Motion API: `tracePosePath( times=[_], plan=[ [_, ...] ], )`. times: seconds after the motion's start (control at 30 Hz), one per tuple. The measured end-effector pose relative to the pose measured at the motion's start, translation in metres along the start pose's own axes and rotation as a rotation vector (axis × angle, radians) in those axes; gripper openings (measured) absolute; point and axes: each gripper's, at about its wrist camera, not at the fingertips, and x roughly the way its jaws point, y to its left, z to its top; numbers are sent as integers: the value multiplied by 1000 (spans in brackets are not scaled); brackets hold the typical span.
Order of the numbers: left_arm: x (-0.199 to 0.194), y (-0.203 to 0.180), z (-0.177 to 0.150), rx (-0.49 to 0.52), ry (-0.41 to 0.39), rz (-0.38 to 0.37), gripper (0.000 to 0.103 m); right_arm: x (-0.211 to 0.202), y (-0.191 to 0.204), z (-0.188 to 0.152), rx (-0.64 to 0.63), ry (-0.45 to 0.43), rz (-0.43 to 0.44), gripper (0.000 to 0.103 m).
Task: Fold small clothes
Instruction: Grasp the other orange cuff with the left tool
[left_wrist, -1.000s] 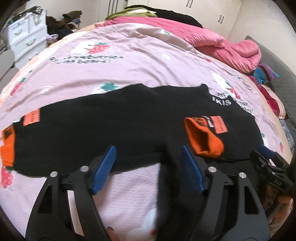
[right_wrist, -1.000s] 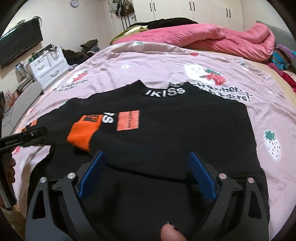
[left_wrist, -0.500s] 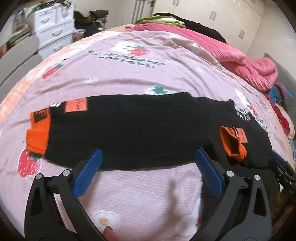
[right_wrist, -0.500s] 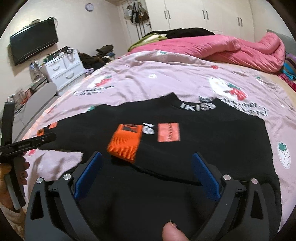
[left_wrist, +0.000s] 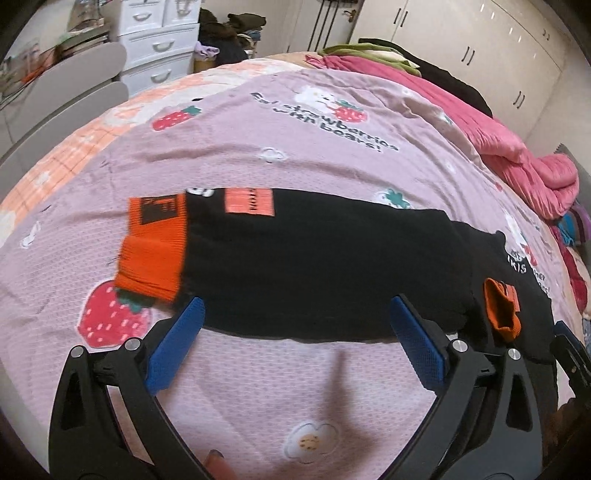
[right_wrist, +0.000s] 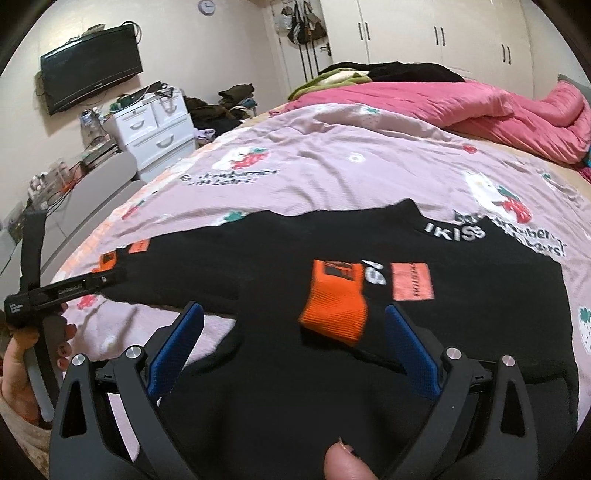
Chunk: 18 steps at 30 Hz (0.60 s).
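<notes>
A black sweater (right_wrist: 258, 369) with orange cuffs lies flat on the pink strawberry bedspread (left_wrist: 258, 147). One sleeve (left_wrist: 314, 266) stretches out to the left, its orange cuff (left_wrist: 155, 251) at the end. The other sleeve is folded across the chest, its cuff (right_wrist: 336, 314) lying on the body. My left gripper (left_wrist: 295, 314) is open and empty, just in front of the outstretched sleeve. My right gripper (right_wrist: 293, 325) is open and empty over the sweater's body, near the folded cuff. The left gripper also shows in the right wrist view (right_wrist: 110, 275).
A pink quilt (right_wrist: 443, 103) is heaped at the far side of the bed. A white drawer unit (right_wrist: 155, 136) and a grey chair (left_wrist: 55, 96) stand beside the bed on the left. Wardrobes line the back wall.
My left gripper has opened wider and moved left along the outstretched sleeve toward its cuff. My right gripper has drawn back and turned left; the folded sleeve lies still.
</notes>
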Motion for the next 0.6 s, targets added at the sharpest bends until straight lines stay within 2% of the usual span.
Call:
tracePosePath(
  times=[0.33, 0.6],
  plan=[
    [-3, 39, 2, -75, -1, 30, 94, 19, 52, 3, -53, 37, 51, 98],
    [5, 76, 3, -153, 9, 70, 94, 32, 75, -6, -66, 63, 76, 98]
  ],
)
